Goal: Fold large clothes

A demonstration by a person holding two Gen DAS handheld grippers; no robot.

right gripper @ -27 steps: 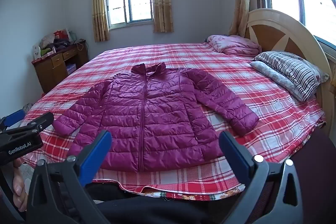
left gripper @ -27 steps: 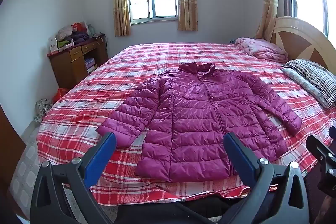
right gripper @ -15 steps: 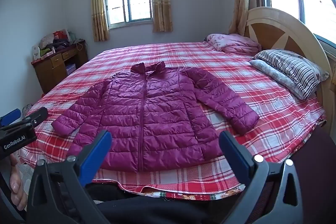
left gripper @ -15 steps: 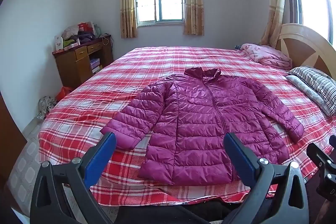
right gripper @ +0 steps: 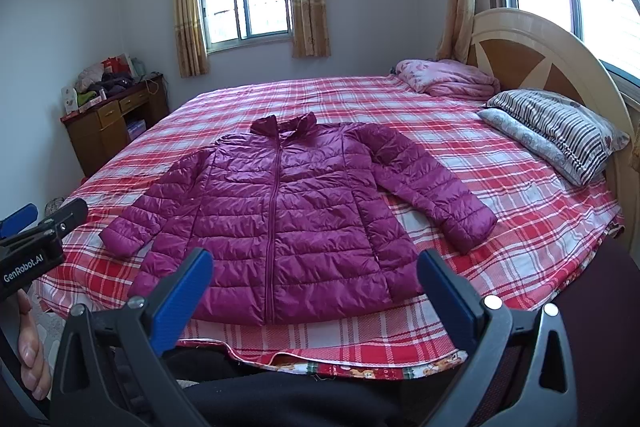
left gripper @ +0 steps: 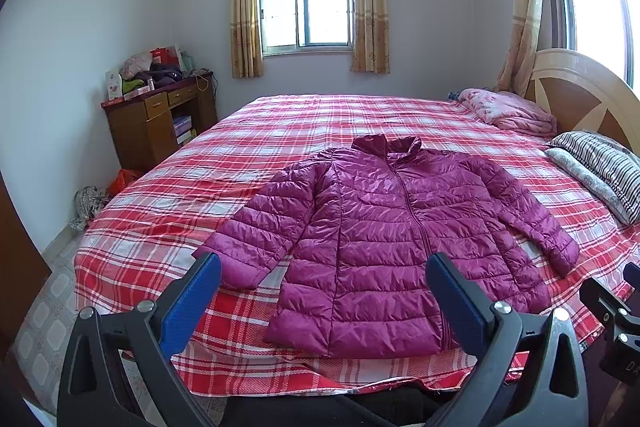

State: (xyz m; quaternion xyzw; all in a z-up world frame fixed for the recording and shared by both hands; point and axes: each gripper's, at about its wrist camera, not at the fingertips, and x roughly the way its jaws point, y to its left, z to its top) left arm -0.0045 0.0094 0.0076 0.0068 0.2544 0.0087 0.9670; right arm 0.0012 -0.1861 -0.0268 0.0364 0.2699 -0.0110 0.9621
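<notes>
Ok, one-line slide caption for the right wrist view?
Open right gripper above zipped magenta quilted jacket lying flat on red plaid bed.

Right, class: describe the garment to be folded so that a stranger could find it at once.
Start at the big bed with the red and white checked sheet. Near its front edge lies a magenta quilted jacket, flat, zipped, sleeves spread. Unlike the pink folded blanket and striped pillow by the headboard, it is shiny and puffy.
</notes>
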